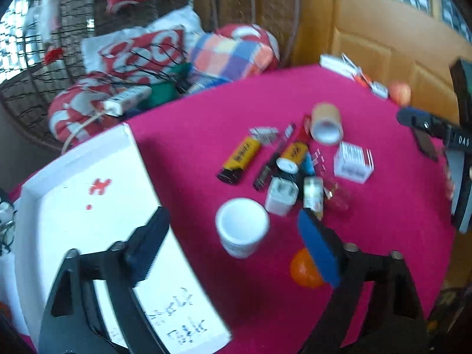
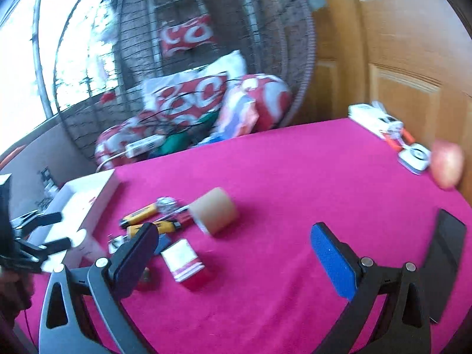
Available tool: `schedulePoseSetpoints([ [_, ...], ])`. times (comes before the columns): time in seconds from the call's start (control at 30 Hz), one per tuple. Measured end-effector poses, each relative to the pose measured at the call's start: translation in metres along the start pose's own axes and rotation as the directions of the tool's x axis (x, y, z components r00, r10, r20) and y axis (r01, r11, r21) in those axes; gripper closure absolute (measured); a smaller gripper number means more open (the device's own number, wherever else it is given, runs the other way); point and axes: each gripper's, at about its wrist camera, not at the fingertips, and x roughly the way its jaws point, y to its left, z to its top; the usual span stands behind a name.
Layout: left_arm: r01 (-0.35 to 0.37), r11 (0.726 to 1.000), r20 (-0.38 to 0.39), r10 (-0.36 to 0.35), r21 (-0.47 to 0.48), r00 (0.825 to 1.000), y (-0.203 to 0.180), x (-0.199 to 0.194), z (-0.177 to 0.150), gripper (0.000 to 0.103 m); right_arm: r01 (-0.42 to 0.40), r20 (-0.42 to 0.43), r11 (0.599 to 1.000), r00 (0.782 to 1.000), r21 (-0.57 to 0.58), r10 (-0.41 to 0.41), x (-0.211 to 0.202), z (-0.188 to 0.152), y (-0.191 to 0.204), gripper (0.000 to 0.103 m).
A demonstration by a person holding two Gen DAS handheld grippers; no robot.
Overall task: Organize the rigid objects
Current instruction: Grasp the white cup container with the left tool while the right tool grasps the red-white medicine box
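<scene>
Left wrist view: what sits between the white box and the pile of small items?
The white cup stands there on bare pink cloth, nearer the pile than the white box.

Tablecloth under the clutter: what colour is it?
Plain magenta-pink tablecloth, clearest in the right wrist view.

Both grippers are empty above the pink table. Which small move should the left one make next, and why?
Probably lower the left gripper onto the white cup and close. Its fingers stand open with nothing between them, the cup stands upright almost between them, nearest of the loose pile, and the white box lies open just beside it. The right gripper is also open and empty.
</scene>
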Motion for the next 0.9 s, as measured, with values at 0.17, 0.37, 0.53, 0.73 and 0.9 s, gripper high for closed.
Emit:
schedulePoseSetpoints([
  [0.17,-0.001,1.0,-0.061,0.001,0.005,0.998,-0.007,0.019,-0.001,0.021,-0.054,-0.086,0.996,0.995,-0.067,0.048,0.022,-0.006,0.011,0.005],
  [0.37,0.011,1.0,-0.1,-0.013,-0.02,0.995,-0.007,0.03,0.001,0.031,-0.11,-0.195,0.987,0.977,-0.115,0.086,0.048,-0.012,0.026,0.028],
  [0.53,0.009,1.0,-0.123,-0.012,-0.023,0.992,-0.005,0.037,0.001,0.035,-0.121,-0.266,0.98,0.961,-0.159,0.075,0.062,-0.021,0.034,0.041],
  [0.73,0.002,0.999,-0.142,-0.007,-0.035,0.99,-0.004,0.043,-0.003,0.067,-0.139,-0.323,0.972,0.944,-0.192,0.071,0.075,-0.029,0.041,0.069],
  [0.9,0.0,0.997,-0.087,-0.007,-0.078,0.996,-0.001,0.029,-0.003,0.067,-0.116,-0.282,0.982,0.957,-0.148,0.071,0.064,-0.031,0.033,0.071],
])
